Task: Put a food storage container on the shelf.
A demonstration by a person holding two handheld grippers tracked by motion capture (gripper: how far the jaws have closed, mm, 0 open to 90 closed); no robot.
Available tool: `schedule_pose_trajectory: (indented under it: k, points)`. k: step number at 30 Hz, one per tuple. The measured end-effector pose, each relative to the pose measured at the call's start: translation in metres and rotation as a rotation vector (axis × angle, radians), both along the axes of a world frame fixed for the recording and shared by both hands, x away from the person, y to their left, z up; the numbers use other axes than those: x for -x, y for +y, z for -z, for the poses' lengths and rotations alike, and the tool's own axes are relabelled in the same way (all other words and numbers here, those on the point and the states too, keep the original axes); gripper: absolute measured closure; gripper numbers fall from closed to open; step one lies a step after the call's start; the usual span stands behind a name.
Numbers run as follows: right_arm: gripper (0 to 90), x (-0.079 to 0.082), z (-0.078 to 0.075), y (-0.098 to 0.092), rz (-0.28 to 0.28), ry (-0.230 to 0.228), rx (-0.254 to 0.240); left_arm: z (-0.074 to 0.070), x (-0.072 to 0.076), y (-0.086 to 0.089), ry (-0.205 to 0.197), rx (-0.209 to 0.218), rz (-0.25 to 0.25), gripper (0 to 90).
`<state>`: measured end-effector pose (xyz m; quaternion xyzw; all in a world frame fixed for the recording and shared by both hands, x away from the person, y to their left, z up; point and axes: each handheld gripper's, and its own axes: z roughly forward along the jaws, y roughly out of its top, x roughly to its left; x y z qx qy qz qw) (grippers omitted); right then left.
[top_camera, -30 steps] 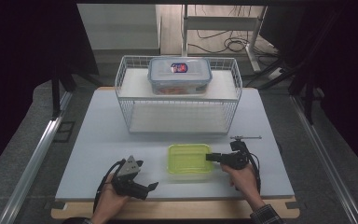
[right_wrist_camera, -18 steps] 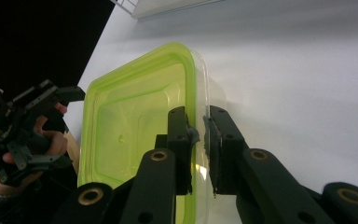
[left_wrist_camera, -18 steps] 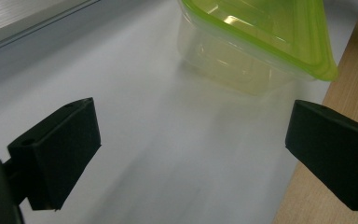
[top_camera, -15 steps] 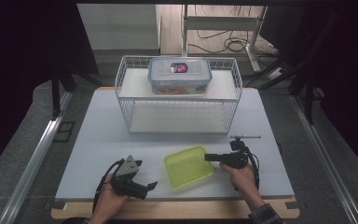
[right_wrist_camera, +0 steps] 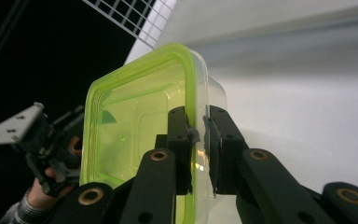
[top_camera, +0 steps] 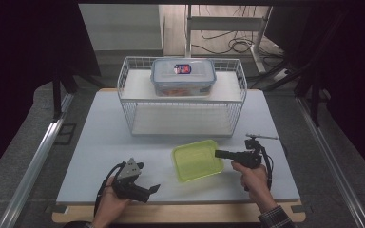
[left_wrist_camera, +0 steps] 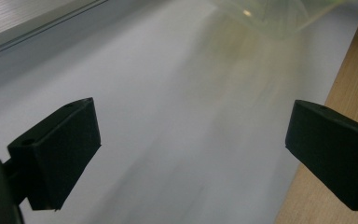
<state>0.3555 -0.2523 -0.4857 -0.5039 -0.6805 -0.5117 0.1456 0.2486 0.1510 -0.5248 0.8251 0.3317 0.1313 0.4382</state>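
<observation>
The left gripper (top_camera: 145, 189) rests low at the near left of the white table (top_camera: 100, 142), its jaws spread wide with nothing between them; in the left gripper view the two black pads stand well apart over bare tabletop, with a blurred edge of the green container (left_wrist_camera: 279, 18) far ahead. Behind, at the middle of the table, a white wire basket (top_camera: 183, 102) carries a clear lidded food box (top_camera: 183, 76) on its upper shelf. In front of the basket sits the yellow-green plastic container (top_camera: 197, 159), tilted and skewed to the table edge. The right gripper (top_camera: 218, 154) has just been closing and now pinches the container's right-hand rim; the right gripper view shows one pad inside the wall and one outside, pressed onto the thin lip (right_wrist_camera: 196, 135). The bite looks shallow and off to one side, so I judge the main risk to be the container swinging or slipping out once lifted, since its weight hangs well away from the pads. A hard squeeze could also buckle the soft wall, and a quick swing towards the basket might clip the wire front.
</observation>
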Motion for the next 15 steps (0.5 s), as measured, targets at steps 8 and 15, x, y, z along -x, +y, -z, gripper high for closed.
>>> schedule_pose_trajectory:
  k: [8, 15]
  points:
    - [80.1, -0.002, -0.018, -0.005, 0.01, -0.031, -0.023, 0.0, 0.0, 0.0, 0.0, -0.002, 0.001, 3.3]
    - [80.2, -0.005, -0.035, -0.007, 0.024, -0.053, -0.051, 0.0, -0.001, 0.0, 0.0, -0.004, 0.002, 3.3]
